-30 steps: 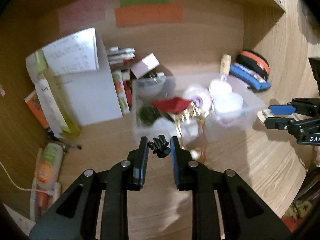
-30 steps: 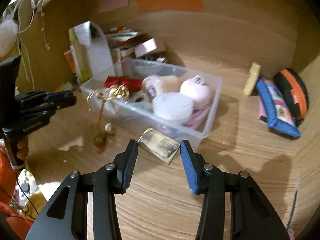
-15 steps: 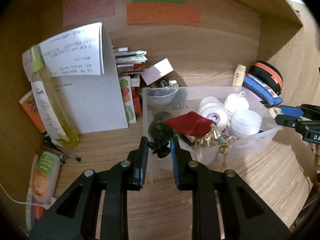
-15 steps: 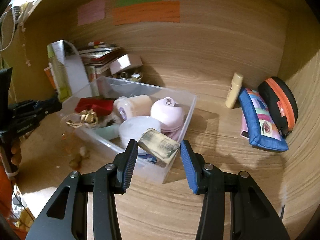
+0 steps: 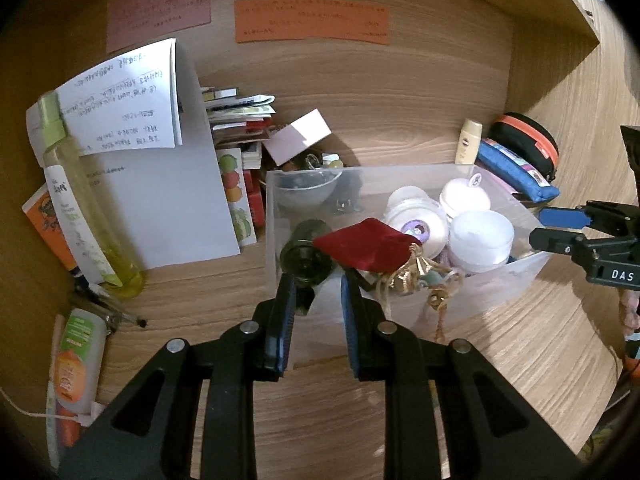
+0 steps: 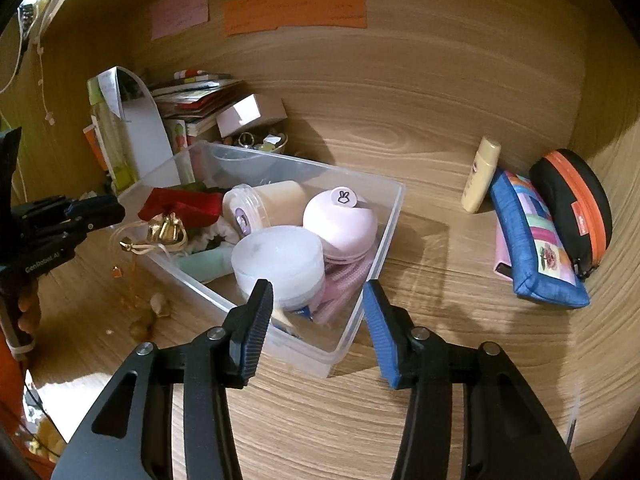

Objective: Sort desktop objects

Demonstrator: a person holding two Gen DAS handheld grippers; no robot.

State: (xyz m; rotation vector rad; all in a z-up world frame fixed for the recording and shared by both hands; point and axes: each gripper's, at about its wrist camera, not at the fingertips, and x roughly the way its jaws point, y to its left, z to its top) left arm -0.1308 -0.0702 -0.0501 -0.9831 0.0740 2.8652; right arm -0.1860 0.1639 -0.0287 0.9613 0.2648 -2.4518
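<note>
A clear plastic bin (image 5: 520,276) (image 6: 384,220) on the wooden desk holds white and pink round jars (image 6: 280,264), a red pouch (image 5: 368,248), a gold bow (image 6: 166,230) and a dark round thing (image 5: 306,252). My left gripper (image 5: 318,300) hovers over the bin's near left corner with its jaws a little apart; a small black clip (image 5: 303,303) sits by the left finger, no longer pinched. My right gripper (image 6: 316,320) is open and empty over the bin's near right corner. The patterned packet it held is out of sight.
A white folder (image 5: 168,204), a yellow bottle (image 5: 88,220), stacked books (image 5: 240,120) and a pink box (image 5: 298,136) stand behind the bin. A cream tube (image 6: 480,174), blue pouch (image 6: 532,244) and black-orange case (image 6: 572,204) lie right. Beads (image 6: 146,316) lie left of the bin.
Both grippers moved forward over the bin. The left jaws opened slightly and let go of the black clip. The right gripper's patterned packet dropped out of its jaws into the bin.
</note>
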